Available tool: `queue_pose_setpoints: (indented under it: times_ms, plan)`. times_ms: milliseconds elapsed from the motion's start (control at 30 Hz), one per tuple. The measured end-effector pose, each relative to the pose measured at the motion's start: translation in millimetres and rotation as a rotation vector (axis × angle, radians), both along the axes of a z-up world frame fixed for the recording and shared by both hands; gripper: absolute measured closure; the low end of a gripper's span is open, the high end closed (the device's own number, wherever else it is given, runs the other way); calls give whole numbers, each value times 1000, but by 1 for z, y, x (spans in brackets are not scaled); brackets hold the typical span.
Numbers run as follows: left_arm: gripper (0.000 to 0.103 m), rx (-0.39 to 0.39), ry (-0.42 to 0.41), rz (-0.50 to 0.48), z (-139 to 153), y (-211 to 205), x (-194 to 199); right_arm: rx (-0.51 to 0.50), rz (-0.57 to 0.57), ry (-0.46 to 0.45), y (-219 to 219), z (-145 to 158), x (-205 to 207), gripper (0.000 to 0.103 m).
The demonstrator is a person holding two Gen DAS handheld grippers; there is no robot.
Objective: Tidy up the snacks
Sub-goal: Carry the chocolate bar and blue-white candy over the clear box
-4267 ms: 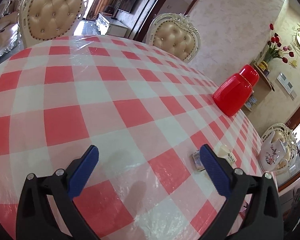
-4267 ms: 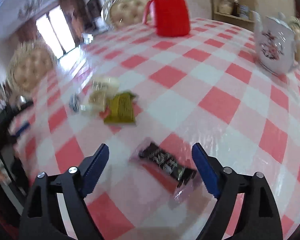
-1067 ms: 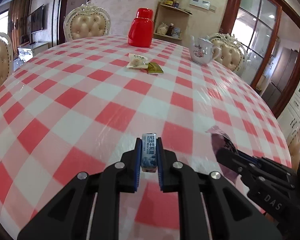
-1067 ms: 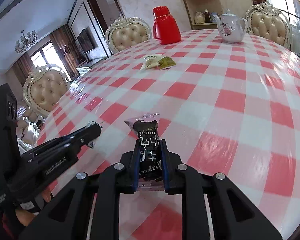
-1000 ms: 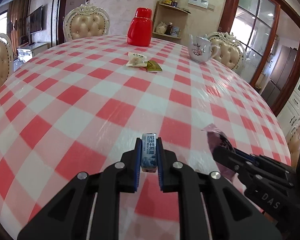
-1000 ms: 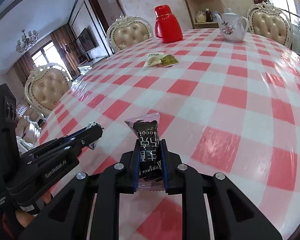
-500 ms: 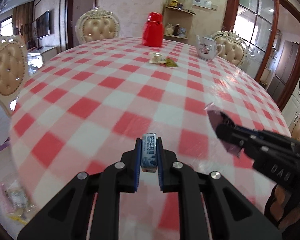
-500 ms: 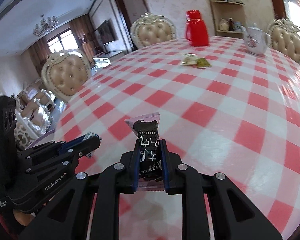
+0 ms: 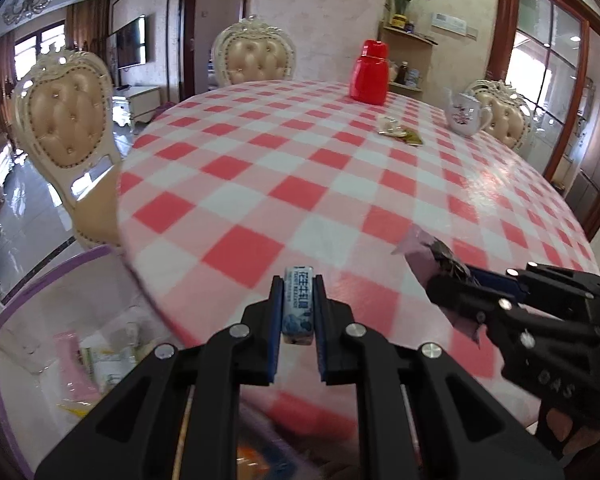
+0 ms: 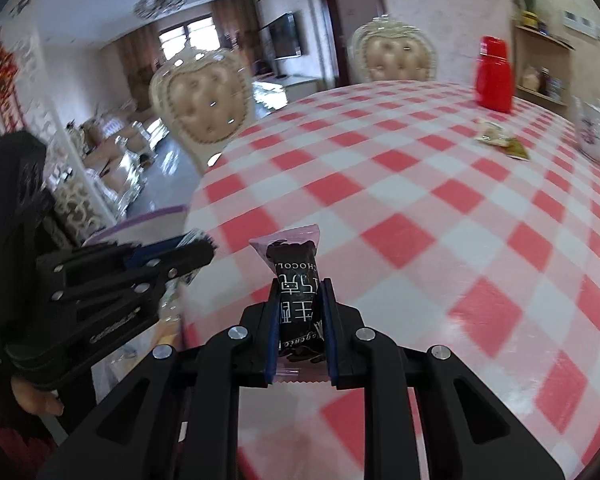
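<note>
Basically mid-carry, both hands loaded. Left claw (image 9: 298, 312) pinches a small blue-white candy pack (image 9: 298, 304) upright between its pads; right claw (image 10: 300, 328) is pressed onto a dark chocolate bar (image 10: 296, 288) in a clear pinkish wrapper, bar sticking out forward past the fingertips. Both snacks are lifted off the desk (image 9: 340, 184), hanging near its close edge. Below and left of that edge sits a white bin with a purple rim (image 9: 40, 280), some packets already inside, blurry. Two more snacks, a pale wrapper (image 9: 388, 125) and a green packet (image 9: 414, 138), lie touching each other far across the checkered cloth, near the red jug (image 9: 370, 72) and the teapot (image 9: 466, 114).

Step in hand, by my read: transport toward the bin. Next move calls for getting each claw over the bin opening, clear of the desk edge, then spreading the jaws to drop. Claws are close side by side, so releasing one at a time looks safer. The far pair remains to collect.
</note>
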State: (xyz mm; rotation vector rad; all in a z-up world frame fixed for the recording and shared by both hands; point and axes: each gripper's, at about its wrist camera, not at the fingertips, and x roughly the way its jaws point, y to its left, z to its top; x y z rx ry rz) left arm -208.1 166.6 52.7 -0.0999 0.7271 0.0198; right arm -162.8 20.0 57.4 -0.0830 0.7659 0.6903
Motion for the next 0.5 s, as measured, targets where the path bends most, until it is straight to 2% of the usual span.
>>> queue_pose_setpoints:
  times_ms: [200,500]
  plan:
    - [89,2,23,80,-9,43,-8,-39,85,-6,39,-6,-18,84]
    - [89,58,55,191,-14,97,-20,-78,209,18,90,-17,-36,84]
